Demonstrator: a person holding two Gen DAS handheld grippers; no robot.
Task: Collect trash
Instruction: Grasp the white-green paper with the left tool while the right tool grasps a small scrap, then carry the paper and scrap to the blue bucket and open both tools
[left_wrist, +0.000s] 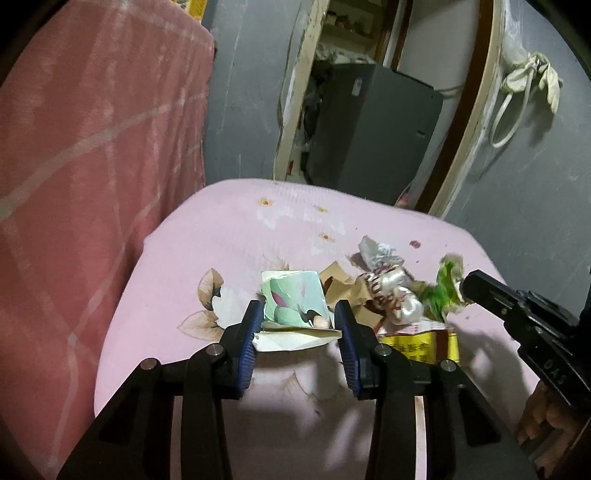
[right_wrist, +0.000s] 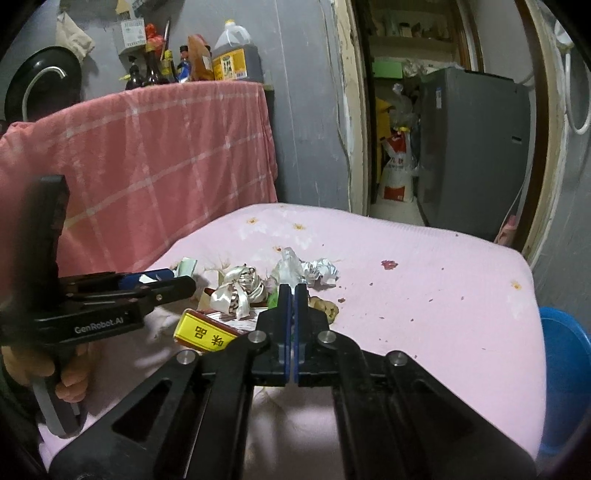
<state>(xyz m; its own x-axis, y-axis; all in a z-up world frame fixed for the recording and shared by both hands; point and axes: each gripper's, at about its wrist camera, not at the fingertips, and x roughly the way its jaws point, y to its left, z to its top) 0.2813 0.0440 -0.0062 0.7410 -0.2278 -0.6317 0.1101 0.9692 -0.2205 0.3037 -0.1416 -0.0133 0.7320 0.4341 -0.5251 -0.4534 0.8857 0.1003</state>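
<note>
Left gripper (left_wrist: 297, 317) – jaws released, straddling the pale-green printed paper packet (left_wrist: 295, 302); right gripper (right_wrist: 292, 295) – jaws clenched, pinching the green crumpled plastic wrapper (left_wrist: 445, 286).

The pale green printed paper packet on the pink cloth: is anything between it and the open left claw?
Nothing visible blocks it. The pale green printed paper packet lies between the fingers of the open left claw, on the pink cloth. The crumpled brown paper lies to its right.

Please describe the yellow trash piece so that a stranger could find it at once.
On the pink cushion lies a heap of trash. At its near edge, beside the shut right gripper, sits the yellow carton. Only it is bright yellow with black characters; its neighbours are crumpled wrappers.
</note>
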